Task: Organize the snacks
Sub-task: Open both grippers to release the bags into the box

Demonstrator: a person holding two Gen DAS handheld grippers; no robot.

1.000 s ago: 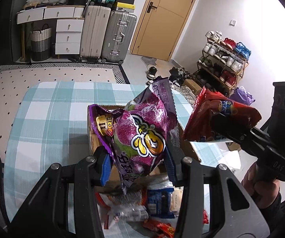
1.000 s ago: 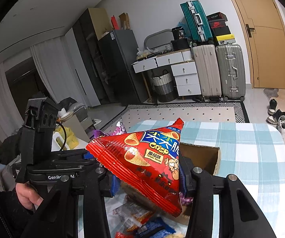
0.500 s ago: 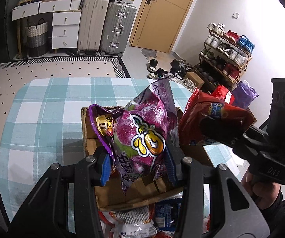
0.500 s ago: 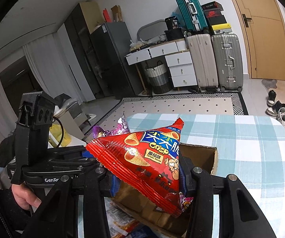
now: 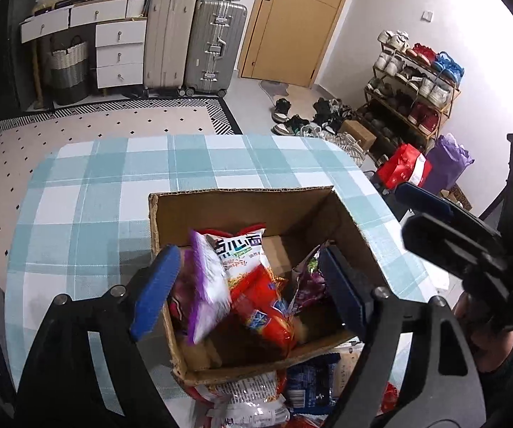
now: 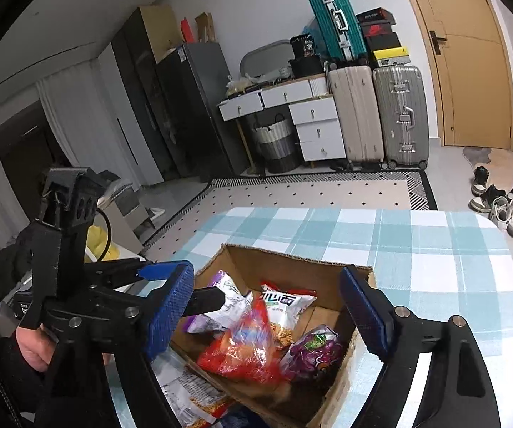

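Observation:
An open cardboard box (image 5: 242,207) stands on the checked tablecloth and also shows in the right wrist view (image 6: 292,260). My left gripper (image 5: 249,292) is open above it. A purple bag (image 5: 204,285) is blurred just below the left fingers, inside the box. My right gripper (image 6: 267,315) is open over the box. A red bag (image 6: 245,349) is blurred in the box beneath it. A white and red noodle bag (image 5: 242,249) and another purple bag (image 6: 310,353) lie in the box.
Several loose snack packets (image 5: 256,399) lie on the table in front of the box. The checked table (image 5: 106,185) reaches back to its far edge. Suitcases, drawers, a door and a shoe rack stand beyond.
Both grippers have opened. The purple bag has dropped from the left gripper and the red bag from the right one, both into the box. Both cameras now look down into the box.

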